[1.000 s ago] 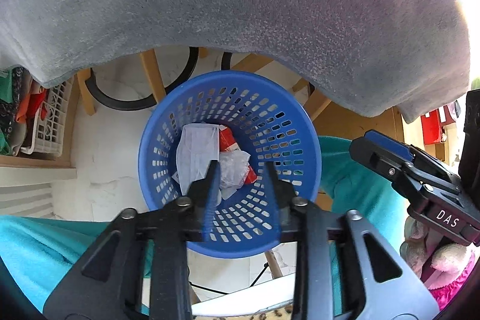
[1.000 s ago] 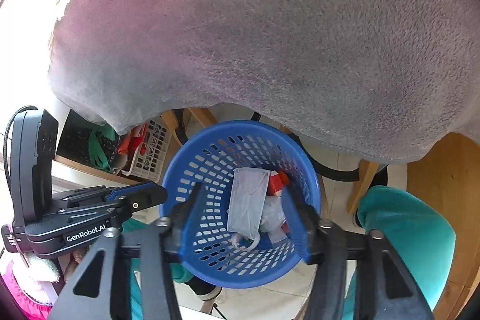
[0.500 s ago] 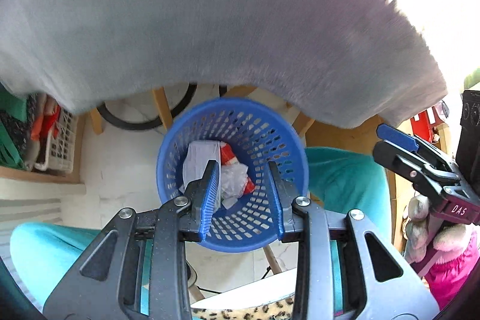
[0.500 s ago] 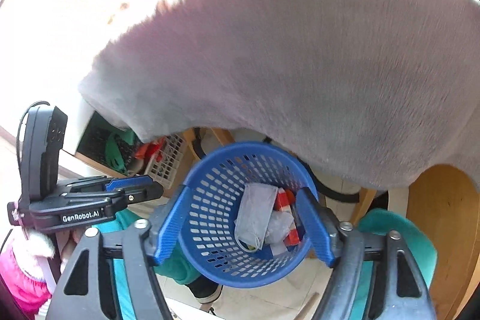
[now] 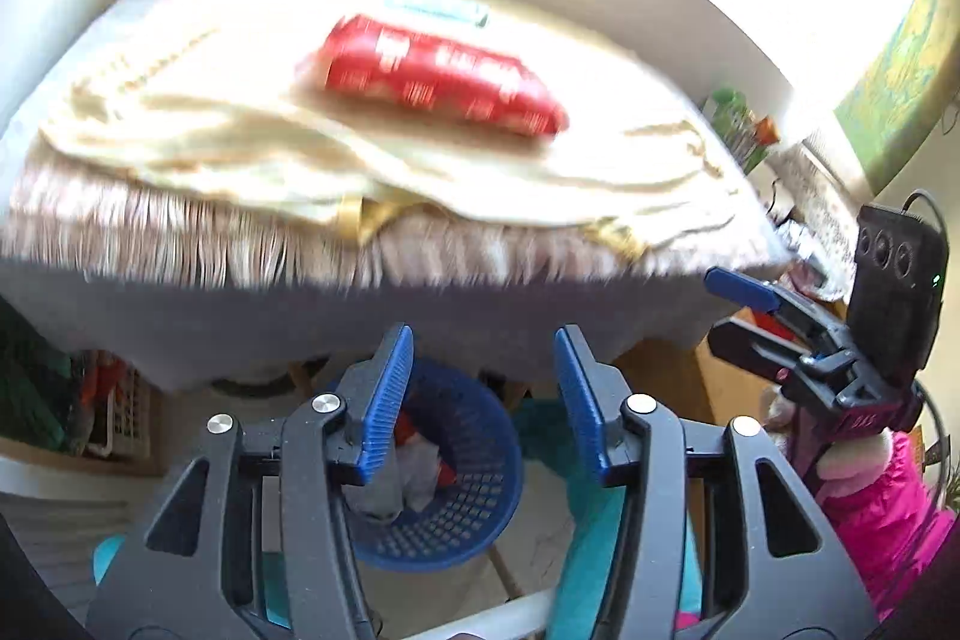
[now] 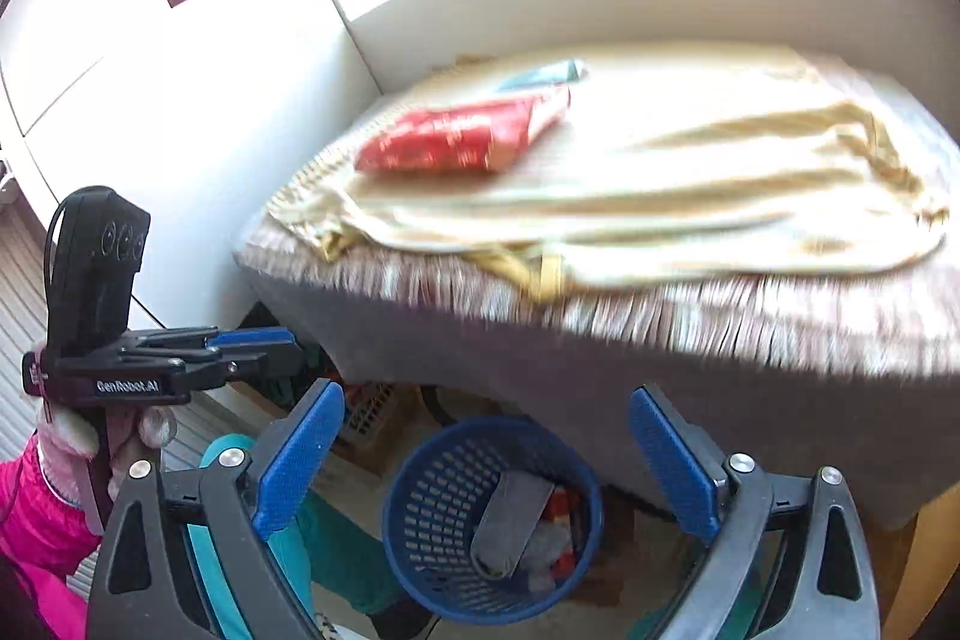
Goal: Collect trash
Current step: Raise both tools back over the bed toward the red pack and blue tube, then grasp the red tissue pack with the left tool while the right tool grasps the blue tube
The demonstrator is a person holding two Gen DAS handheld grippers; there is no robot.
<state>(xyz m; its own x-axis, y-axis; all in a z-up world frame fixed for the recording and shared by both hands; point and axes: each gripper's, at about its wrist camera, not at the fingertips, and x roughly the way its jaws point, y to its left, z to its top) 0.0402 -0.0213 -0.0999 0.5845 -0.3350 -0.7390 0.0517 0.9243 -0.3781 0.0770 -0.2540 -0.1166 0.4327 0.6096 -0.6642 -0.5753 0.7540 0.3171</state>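
Down near the floor, the blue basket [image 6: 444, 514] stands under the near edge of the grey blanket [image 6: 720, 400]-covered table, with a grey mask [image 6: 510, 523] and red-and-white wrappers inside. At left, the left gripper [image 5: 483, 394] has just been opening; its jaws are apart with nothing between them, the basket showing in the gap. On the tabletop, far behind, a red packet [image 5: 444, 76] lies on a cream cloth [image 5: 240, 142]. At right, the right gripper [image 6: 486, 460] has also just been opening and stands spread wide and empty. Motion blur hides finer detail.
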